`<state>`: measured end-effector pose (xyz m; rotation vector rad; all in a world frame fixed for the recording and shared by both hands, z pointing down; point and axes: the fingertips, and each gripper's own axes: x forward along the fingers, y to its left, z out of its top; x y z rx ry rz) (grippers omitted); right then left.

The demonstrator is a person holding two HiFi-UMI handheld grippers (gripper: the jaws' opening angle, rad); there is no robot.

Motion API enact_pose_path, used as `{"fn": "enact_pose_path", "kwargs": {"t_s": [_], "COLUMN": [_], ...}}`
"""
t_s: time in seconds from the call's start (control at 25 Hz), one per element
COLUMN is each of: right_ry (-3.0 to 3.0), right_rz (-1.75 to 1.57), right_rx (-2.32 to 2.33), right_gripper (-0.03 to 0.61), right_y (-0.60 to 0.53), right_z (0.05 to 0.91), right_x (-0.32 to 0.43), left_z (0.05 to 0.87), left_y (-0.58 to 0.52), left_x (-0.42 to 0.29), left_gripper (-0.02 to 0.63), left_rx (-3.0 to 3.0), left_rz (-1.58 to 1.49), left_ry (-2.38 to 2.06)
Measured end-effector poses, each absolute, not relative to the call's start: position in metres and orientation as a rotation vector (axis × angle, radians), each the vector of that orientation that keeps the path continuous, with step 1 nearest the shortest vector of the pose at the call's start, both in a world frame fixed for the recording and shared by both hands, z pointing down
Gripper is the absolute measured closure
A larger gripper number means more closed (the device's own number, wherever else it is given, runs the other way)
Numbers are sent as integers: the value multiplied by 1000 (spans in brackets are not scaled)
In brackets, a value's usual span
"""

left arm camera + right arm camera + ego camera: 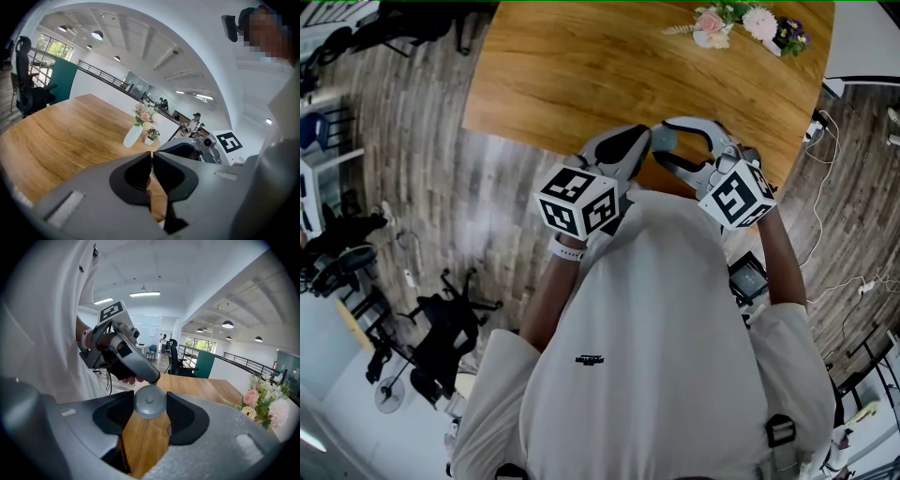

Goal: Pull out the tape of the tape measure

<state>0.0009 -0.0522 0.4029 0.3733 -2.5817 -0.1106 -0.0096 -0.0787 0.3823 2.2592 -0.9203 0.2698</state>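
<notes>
Over the near edge of the broad light-brown wooden table (581, 75), both tools meet just in front of the person's white shirt, and by the look of it the draw is about to start. The right gripper (150, 398) has its jaws a fair way apart, dark pads clamped either side of a small round grey tape measure (149, 405). The case is held up off the tabletop with its studded flat face toward that camera. The left gripper (152, 157) has its nose right at the case's upper rim, jaws pinched to a hairline slit. Whether the tape's end tab sits in that slit no view shows, and no drawn-out tape is visible. To do this well, the right should hold the case rock steady while the left draws straight out along the slot, no twist, no sideways drag, so the blade neither kinks nor slips the pinch. If the tab isn't caught, better to re-nip than tug. Room to work? Plenty. The white vase of pink flowers (135, 131) and the little pot of purple blooms (151, 135) stand well apart at the far end. A black office chair (441, 328) and loose cables (825, 178) lie down on the plank floor, out of the line. Only the person's own body, close behind, limits a pull that way.
</notes>
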Motion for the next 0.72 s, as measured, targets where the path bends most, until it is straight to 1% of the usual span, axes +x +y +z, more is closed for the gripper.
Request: {"fn": "enact_pose_path", "kwargs": {"t_s": [0.24, 0.56, 0.72], "right_ry": [-2617, -2604, -2552], "right_rz": [-29, -15, -19], "right_rx": [399, 431, 448], "right_gripper": [359, 359, 359], "right_y": [-55, -58, -61], "right_z": [405, 406, 416], "right_x": [3, -1, 6], "left_z": [376, 374, 370], "left_y": [-84, -87, -97], "left_x": [-15, -23, -40], "left_gripper": [584, 586, 588], "left_rx": [2266, 2267, 2234], "left_rz": [206, 201, 151], "left_ry": [-976, -1027, -1102]}}
